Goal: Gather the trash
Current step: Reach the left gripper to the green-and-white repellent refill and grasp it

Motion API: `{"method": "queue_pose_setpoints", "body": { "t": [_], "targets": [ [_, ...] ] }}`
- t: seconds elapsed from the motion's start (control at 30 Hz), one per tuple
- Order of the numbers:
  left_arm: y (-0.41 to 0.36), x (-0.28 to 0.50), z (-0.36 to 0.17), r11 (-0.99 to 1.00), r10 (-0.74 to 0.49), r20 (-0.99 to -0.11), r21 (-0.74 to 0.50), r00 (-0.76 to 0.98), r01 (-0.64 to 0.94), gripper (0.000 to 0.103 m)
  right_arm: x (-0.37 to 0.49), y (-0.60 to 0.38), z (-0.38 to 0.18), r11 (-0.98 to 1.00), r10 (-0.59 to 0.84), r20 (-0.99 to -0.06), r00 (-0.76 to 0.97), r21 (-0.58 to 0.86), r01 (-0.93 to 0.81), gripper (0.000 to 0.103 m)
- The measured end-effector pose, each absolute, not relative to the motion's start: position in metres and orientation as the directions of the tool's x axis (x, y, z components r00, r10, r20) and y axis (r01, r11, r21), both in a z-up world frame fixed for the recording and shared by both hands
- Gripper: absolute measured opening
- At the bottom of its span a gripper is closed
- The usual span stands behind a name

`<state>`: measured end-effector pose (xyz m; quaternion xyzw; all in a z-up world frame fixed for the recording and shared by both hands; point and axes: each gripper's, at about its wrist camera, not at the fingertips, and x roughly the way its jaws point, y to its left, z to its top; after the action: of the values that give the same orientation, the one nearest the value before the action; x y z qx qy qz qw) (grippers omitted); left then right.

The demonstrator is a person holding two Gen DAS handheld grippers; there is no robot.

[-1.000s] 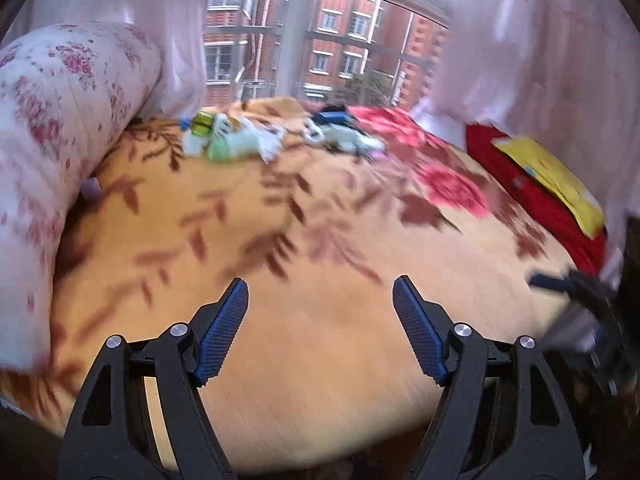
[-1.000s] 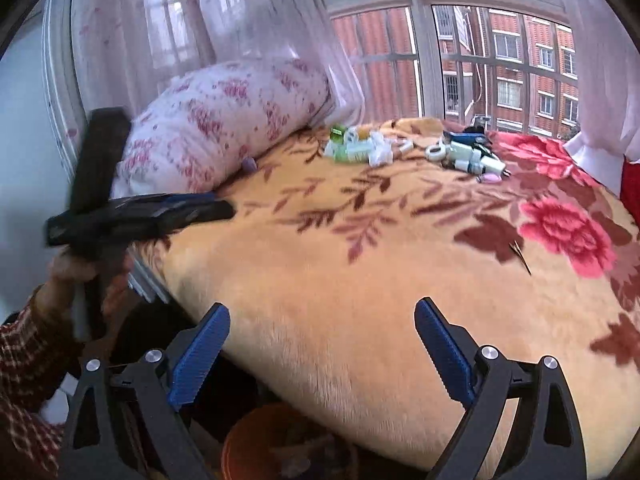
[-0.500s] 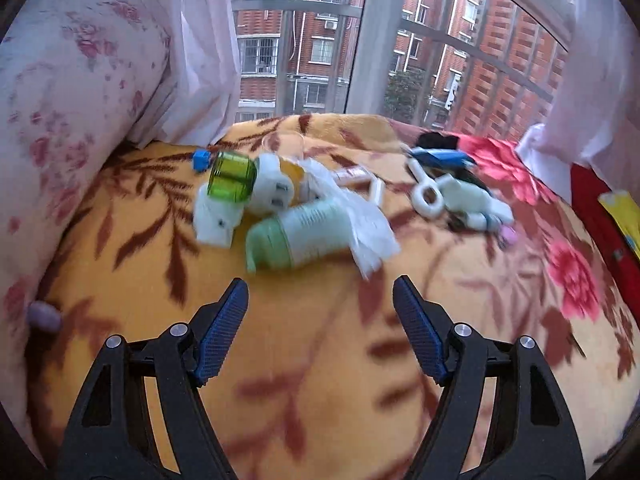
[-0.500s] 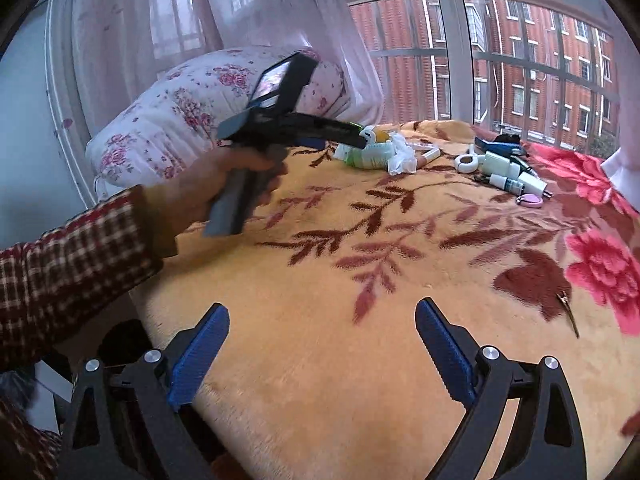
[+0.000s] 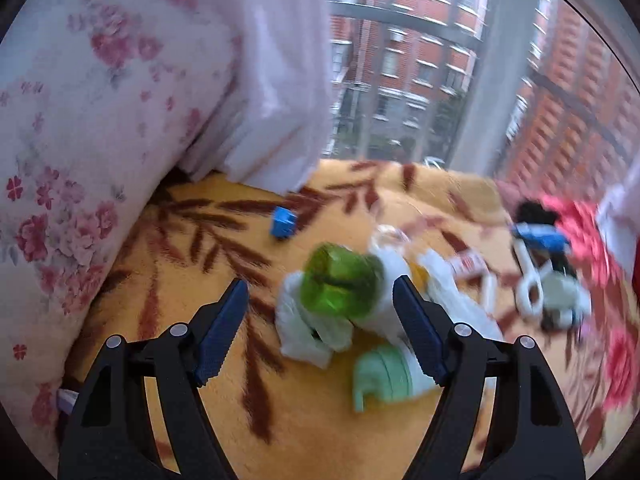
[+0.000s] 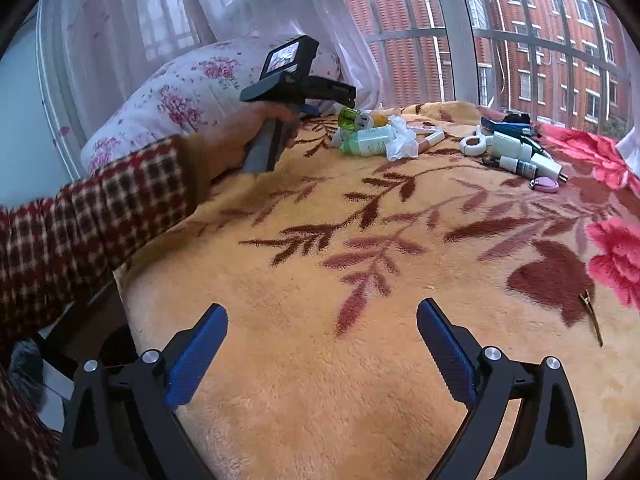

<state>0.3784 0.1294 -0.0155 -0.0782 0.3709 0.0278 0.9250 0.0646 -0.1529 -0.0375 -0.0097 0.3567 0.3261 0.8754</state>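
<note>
1. Left gripper (image 5: 320,312): jaws wide apart, holding nothing, pointed down at the nearer pile of trash; the green-capped bottle (image 5: 340,284) seen between the two blue pads but not pressed by them, whether touched cannot be told because of blur.
2. Right gripper (image 6: 320,344): jaws also wide apart, empty, above bare blanket (image 6: 304,360), well apart from all trash.
3. Nothing collected yet, by judgement: both piles lying on the blanket near the window.
4. Nearer pile: green-capped bottle, pale green bottle (image 5: 384,372), crumpled white tissue (image 6: 400,144), beside the floral pillow (image 5: 80,128).
5. Farther pile: white bottles (image 6: 516,148), white ring-shaped item (image 6: 474,142), small pink item (image 6: 544,184).
6. Left to do: grip a first piece, carry it away, repeat for the rest; no trash bin clearly visible.
</note>
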Motion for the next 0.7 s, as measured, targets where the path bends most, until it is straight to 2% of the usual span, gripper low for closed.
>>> {"method": "queue_pose_setpoints", "body": {
  "t": [0.1, 0.23, 0.37, 0.5, 0.6, 0.7],
  "targets": [
    [0.135, 0.388, -0.02, 0.975, -0.032, -0.708, -0.178, 0.705, -0.135, 0.073, 0.063, -0.15, -0.037, 0.783, 0.561, -0.634, 0.532, 0.198, -0.59, 0.095],
    [0.128, 0.4, -0.033, 0.98, 0.0, -0.736, -0.133, 0.677, -0.145, 0.074, 0.064, -0.15, -0.038, 0.781, 0.561, -0.637, 0.529, 0.196, -0.593, 0.095],
    [0.141, 0.412, -0.036, 0.967, 0.015, -0.723, -0.165, 0.69, -0.194, 0.075, 0.065, -0.151, -0.039, 0.784, 0.561, -0.639, 0.526, 0.207, -0.585, 0.095],
    [0.157, 0.411, -0.04, 0.947, -0.012, -0.723, -0.231, 0.691, -0.225, 0.064, 0.064, -0.151, -0.035, 0.786, 0.557, -0.637, 0.533, 0.198, -0.585, 0.095],
    [0.161, 0.401, -0.037, 0.943, -0.004, -0.713, -0.237, 0.701, -0.236, 0.063, 0.063, -0.153, -0.032, 0.785, 0.563, -0.628, 0.537, 0.201, -0.587, 0.096],
    [0.17, 0.397, -0.037, 0.917, -0.001, -0.712, -0.281, 0.702, -0.283, 0.066, 0.064, -0.154, -0.033, 0.788, 0.559, -0.631, 0.538, 0.202, -0.582, 0.096]
  ]
}}
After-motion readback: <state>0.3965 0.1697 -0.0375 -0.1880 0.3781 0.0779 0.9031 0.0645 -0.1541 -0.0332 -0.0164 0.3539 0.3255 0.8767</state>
